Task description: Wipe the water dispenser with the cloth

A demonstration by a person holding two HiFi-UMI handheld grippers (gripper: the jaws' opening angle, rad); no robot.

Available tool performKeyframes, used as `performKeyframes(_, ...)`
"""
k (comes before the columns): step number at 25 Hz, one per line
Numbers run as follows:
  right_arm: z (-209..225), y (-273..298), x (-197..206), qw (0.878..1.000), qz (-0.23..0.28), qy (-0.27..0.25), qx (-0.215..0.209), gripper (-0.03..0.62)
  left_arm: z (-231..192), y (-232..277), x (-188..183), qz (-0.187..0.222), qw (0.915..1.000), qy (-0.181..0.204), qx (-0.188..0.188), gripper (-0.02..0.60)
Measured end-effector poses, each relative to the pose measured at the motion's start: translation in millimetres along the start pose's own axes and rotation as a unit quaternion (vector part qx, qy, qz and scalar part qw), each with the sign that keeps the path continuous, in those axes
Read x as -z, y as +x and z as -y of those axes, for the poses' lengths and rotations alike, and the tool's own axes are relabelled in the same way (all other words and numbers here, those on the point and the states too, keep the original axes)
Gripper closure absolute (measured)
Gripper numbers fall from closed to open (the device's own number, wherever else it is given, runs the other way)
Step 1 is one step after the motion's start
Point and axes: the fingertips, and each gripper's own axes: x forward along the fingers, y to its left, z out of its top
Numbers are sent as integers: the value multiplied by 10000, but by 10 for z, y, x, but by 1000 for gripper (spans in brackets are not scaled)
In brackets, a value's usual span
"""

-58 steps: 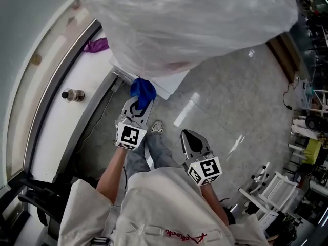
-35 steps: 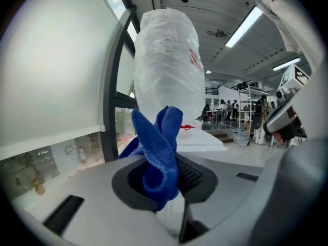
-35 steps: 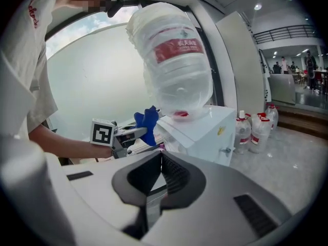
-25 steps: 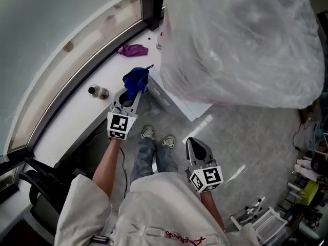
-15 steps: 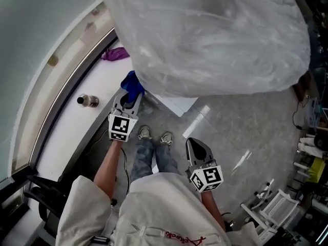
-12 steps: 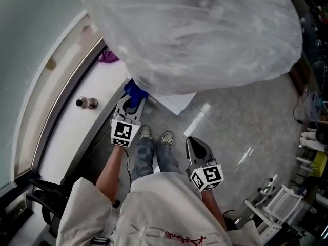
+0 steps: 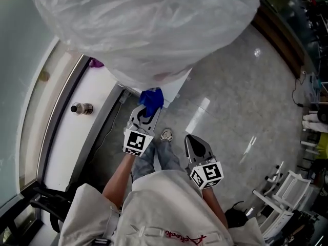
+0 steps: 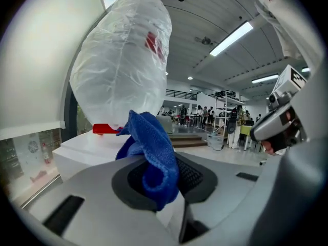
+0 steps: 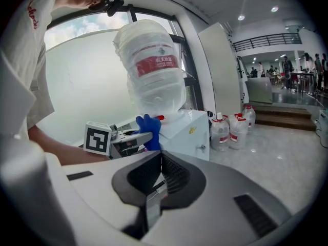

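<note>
Blue cloth pinched in left tongs by the water dispenser; right tongs closed, empty. Best press flat, sweep evenly.

Bright daylight, floor glare, fisheye edges

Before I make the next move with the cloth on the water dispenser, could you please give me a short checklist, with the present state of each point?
1. Crumpled blue cloth clamped in the left gripper: ok, the jaws are closed on it.
2. Cloth sticking out past the jaw tips for wiping: ok, a bunch of it does.
3. Cloth touching the white box-shaped water dispenser: cannot tell; it is at the top edge.
4. Right gripper free: ok, jaws together, nothing between, apart from the dispenser.
5. Large plastic-wrapped water bottle standing on the dispenser: ok.
</note>
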Motion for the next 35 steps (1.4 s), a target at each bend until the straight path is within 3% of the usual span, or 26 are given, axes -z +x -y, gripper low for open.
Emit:
performKeyframes(6,126,-212,42,9998,79,105,165,579,286,122,-83,60,9998,21,194,495)
performKeyframes(10,152,-268,20,9997,187,81,158,579,297,69,-164,123,9998,60,132,495)
performKeyframes(25,207,-441,-551,9918,1020,-511,-570,579,407,-757,-942,562,9933,-28,-1011,495)
performKeyframes(30,116,-569,-768,9860,1419,-570,-659,579,563,-1051,-1112,713,9910,-61,-1135,495)
performKeyframes(35,-115,-746,-738,9826,1592,-626,-729,579,668,-1312,-1071,733,9900,-11,-1209,495)
